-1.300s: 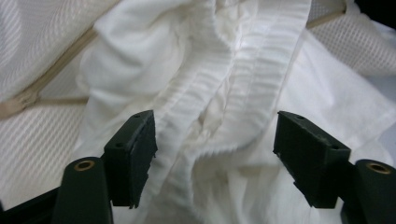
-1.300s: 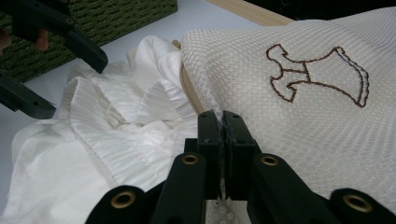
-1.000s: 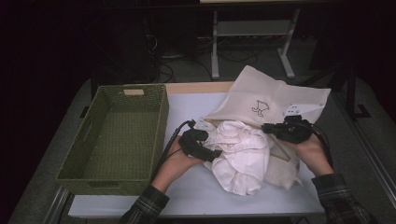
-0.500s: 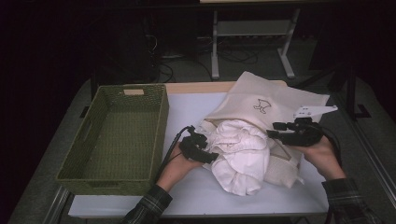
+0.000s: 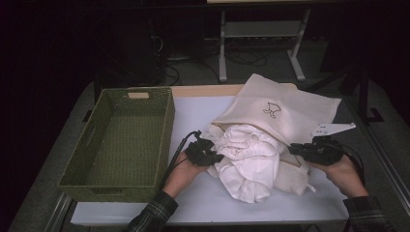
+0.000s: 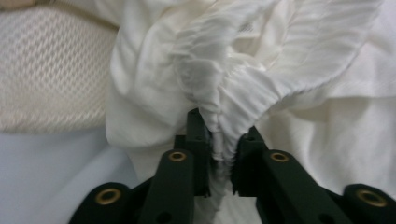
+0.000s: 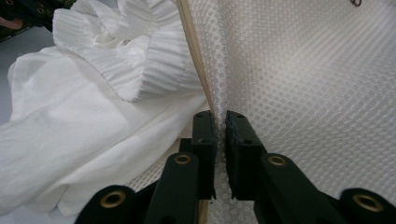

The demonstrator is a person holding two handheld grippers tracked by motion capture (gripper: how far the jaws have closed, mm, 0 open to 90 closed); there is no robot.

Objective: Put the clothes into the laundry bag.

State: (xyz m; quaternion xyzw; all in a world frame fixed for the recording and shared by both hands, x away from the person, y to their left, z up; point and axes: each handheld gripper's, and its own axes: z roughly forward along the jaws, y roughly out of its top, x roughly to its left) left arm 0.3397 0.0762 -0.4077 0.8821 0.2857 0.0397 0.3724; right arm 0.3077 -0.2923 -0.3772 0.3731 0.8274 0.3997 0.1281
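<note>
A cream mesh bag [image 5: 283, 104] with a small dark logo lies at the right of the table, and a crumpled white garment [image 5: 249, 162] spills from its mouth. My left gripper [image 5: 215, 157] is at the garment's left side. Its jaws have just been closing, and in the left gripper view the left gripper [image 6: 219, 133] is shut on a gathered ruffle of the garment [image 6: 289, 60]. My right gripper [image 5: 295, 149] is at the bag's front right. Its jaws too have just been closing, and the right gripper [image 7: 220, 119] pinches the mesh bag [image 7: 303, 70] near its taped edge, beside the garment [image 7: 84, 121].
An empty green woven basket [image 5: 163, 130] stands at the left of the white table top [image 5: 193, 111]. A metal stand [image 5: 222, 43] and cables are on the dark floor behind the table. The person's forearms come in from the bottom edge.
The left jaws went from open to shut on the garment's ruffle. The right hand slid right and nearer along the bag, and its jaws shut on the mesh.
</note>
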